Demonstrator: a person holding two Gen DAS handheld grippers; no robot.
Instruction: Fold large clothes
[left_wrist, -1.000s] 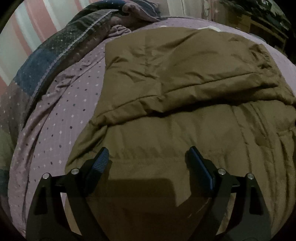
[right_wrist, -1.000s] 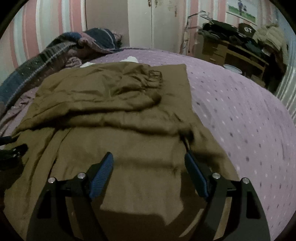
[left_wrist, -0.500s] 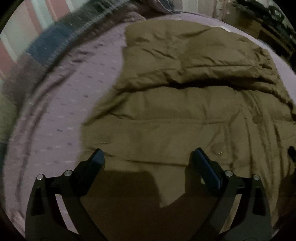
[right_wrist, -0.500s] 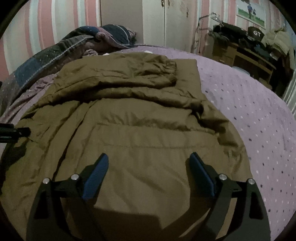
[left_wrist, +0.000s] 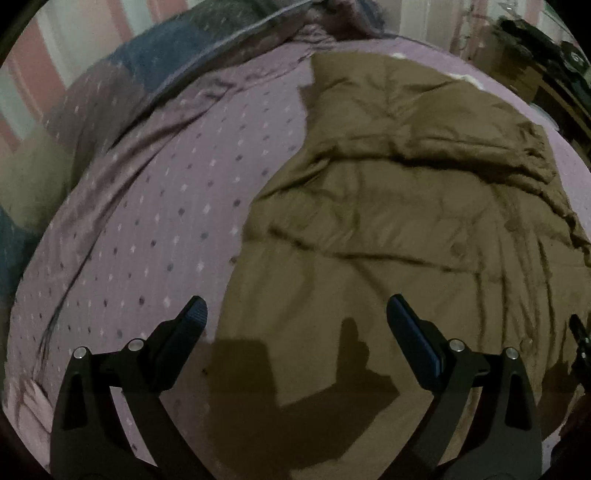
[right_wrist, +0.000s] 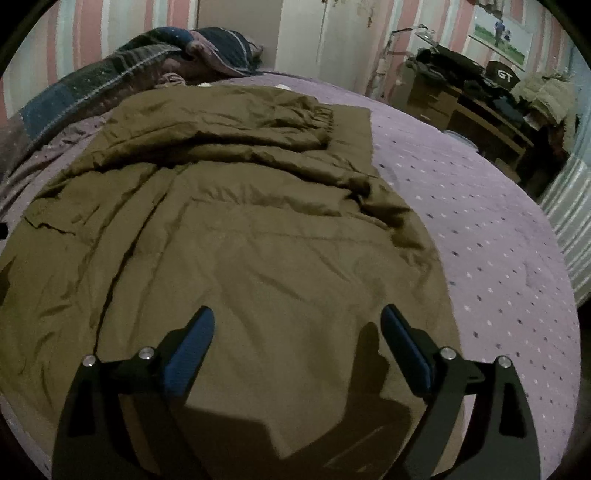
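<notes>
Fingers spread wide on the left gripper (left_wrist: 295, 314); right gripper (right_wrist: 297, 321) opening (nothing held) above the seemingly folded brown jacket (right_wrist: 258, 240).

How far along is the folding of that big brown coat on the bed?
Early on. Done: one sleeve lies folded across the brown coat. In hand: nothing; the left claw is open, the right claw still opening, both empty. Left: folding the spread-out body.
</notes>
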